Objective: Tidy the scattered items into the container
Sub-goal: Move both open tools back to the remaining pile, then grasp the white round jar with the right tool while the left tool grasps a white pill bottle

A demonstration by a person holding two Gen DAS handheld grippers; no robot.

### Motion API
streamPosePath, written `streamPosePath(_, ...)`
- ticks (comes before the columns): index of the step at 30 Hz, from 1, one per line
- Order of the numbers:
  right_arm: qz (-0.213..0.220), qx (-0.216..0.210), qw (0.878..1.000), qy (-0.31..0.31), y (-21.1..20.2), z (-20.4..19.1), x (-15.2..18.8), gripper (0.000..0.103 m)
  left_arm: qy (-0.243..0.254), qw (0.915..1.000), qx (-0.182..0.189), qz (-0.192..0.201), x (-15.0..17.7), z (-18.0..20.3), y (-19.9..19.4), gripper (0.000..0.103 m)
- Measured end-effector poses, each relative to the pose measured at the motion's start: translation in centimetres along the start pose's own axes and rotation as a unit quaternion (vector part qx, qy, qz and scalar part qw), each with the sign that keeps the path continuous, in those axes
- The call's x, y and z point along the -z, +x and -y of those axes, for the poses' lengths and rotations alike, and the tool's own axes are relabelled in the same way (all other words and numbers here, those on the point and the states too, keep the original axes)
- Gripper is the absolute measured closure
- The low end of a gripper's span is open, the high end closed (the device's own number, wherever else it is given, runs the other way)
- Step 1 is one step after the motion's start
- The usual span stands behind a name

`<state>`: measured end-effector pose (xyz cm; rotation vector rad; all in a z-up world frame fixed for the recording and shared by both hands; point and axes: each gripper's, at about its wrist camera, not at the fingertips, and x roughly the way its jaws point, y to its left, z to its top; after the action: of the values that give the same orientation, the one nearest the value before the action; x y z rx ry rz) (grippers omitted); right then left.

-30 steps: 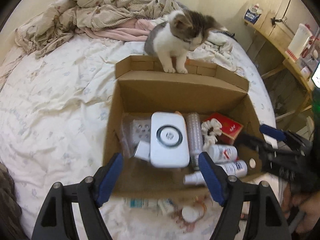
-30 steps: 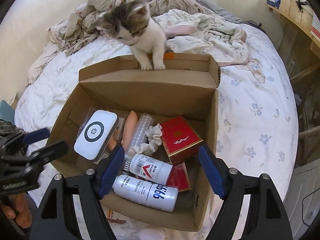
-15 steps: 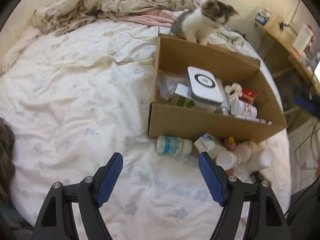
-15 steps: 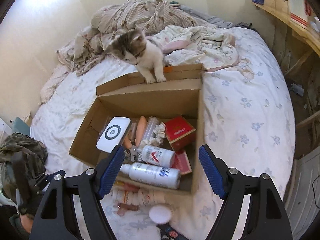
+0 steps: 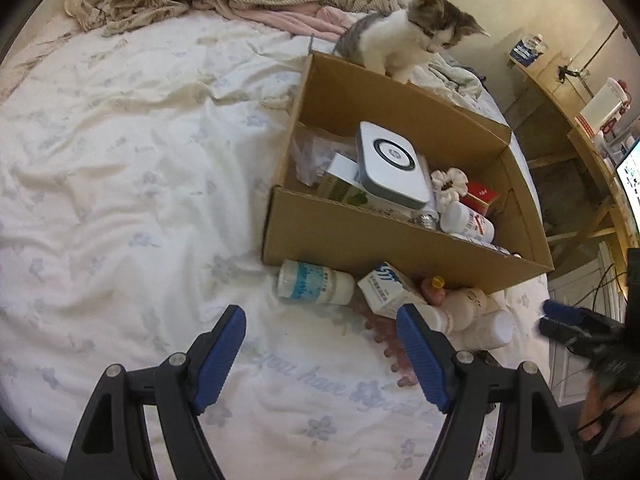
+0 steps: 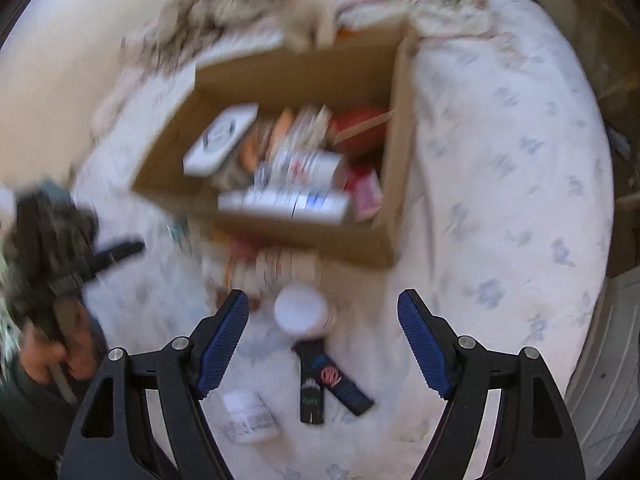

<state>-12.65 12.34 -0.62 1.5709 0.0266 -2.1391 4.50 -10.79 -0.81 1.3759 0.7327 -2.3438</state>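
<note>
Cardboard box (image 5: 360, 236) on the bed (image 5: 120, 200) holds a white device (image 5: 390, 164), bottles and a red packet; your left tongs (image 5: 320, 354) and right tongs (image 6: 323, 344) gape empty.

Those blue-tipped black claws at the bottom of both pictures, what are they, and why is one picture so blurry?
They are two grabbers that a person holds, one in each hand, each with a camera looking along its fingers. The sharp picture is from the left gripper, the blurry one from the right gripper, smeared by motion. Both are open and hold nothing. On the bed sits a cardboard box partly filled with bottles and boxes; a kitten stands at its far edge. A white bottle and a small carton lie outside.
</note>
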Motion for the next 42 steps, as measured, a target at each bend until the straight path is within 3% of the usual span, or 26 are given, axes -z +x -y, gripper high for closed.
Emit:
streamPosePath(6,-0.038,0.024,0.998,-0.047,4.0,-2.0,-0.2,0.024,0.037,0.9992,0.004,-0.016,0.8,1.2,0.4,0.025)
streamPosePath(7,-0.04,0.027,0.997,-0.053,4.5,-2.2,-0.3,0.028,0.043,0.999,0.004,-0.016,1.0,1.4,0.3,0.025)
streamPosePath(9,-0.044,0.029,0.997,-0.06,5.0,-2.4,-0.5,0.058,0.059,0.998,0.008,-0.021,1.3,2.1,0.3,0.025)
streamPosePath(12,-0.034,0.027,0.997,-0.069,4.1,-2.5,-0.7,0.058,0.09,0.9944,0.036,-0.042,2.2,3.5,0.6,0.025)
streamPosePath(15,-0.015,0.017,0.998,-0.058,2.2,-2.3,-0.9,0.058,0.168,0.9784,0.088,-0.082,4.4,7.1,1.1,0.025)
streamPosePath(18,0.017,-0.001,0.999,-0.04,-0.4,-1.5,-1.0,0.058,0.267,0.9453,0.132,-0.132,8.0,11.6,1.8,0.025)
streamPosePath(21,0.037,-0.006,0.999,-0.028,-2.0,-0.7,-0.8,0.058,0.316,0.9247,0.135,-0.165,10.8,14.0,2.9,0.025)
streamPosePath(23,0.042,-0.009,0.999,-0.018,-2.3,-0.2,-0.8,0.058,0.334,0.9184,0.12,-0.176,12.0,14.8,3.9,0.025)
streamPosePath(26,0.041,-0.013,0.999,-0.018,-2.0,-0.7,-1.1,0.058,0.342,0.9184,0.093,-0.177,12.6,15.2,5.3,0.025)
streamPosePath(31,0.037,-0.02,0.999,-0.031,-1.8,-1.4,-1.0,0.058,0.33,0.9274,0.095,-0.15,11.8,15.0,5.1,0.025)
streamPosePath(32,0.037,-0.022,0.999,-0.033,-1.7,-1.6,-1.0,0.058,0.336,0.9288,0.091,-0.127,11.5,15.0,4.5,0.03)
streamPosePath(33,0.036,-0.025,0.998,-0.036,-1.8,-1.7,-1.0,0.058,0.344,0.9276,0.093,-0.112,11.4,15.1,3.9,0.048)
streamPosePath(35,0.038,-0.028,0.998,-0.044,-1.9,-2.1,-1.0,0.058,0.348,0.9273,0.092,-0.101,10.8,15.2,3.4,0.053)
streamPosePath(38,0.043,-0.036,0.997,-0.047,-2.2,-2.6,-1.1,0.058,0.335,0.9351,0.088,-0.076,9.6,14.4,2.4,0.053)
streamPosePath(42,0.064,-0.051,0.996,-0.037,-3.5,-2.6,-1.6,0.058,0.29,0.9516,0.096,-0.03,7.4,13.1,0.0,0.053)
